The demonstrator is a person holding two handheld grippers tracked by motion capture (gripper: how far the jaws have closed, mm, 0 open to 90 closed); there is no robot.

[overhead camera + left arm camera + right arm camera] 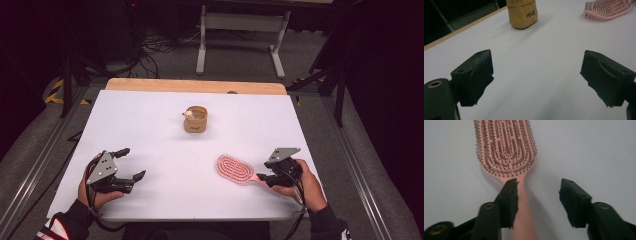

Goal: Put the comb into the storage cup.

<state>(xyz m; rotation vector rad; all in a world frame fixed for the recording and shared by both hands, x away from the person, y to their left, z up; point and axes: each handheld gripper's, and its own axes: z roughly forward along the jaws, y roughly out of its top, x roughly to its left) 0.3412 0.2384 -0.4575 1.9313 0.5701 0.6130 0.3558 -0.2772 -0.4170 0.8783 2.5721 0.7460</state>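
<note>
Cup (pixel 195 121) holding small figure, hairbrush (pixel 235 169) apart

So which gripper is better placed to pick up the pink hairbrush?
Right. The right gripper is open with the hairbrush handle between its jaws, against one of them. The left gripper is open too, well away from the brush.

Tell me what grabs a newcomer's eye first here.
The pink hairbrush lies bristles up at the near right of the white table, its handle between the open jaws of the right gripper. Farther back, near the middle, stands a small tan cup. The left gripper hangs open, near left.
</note>
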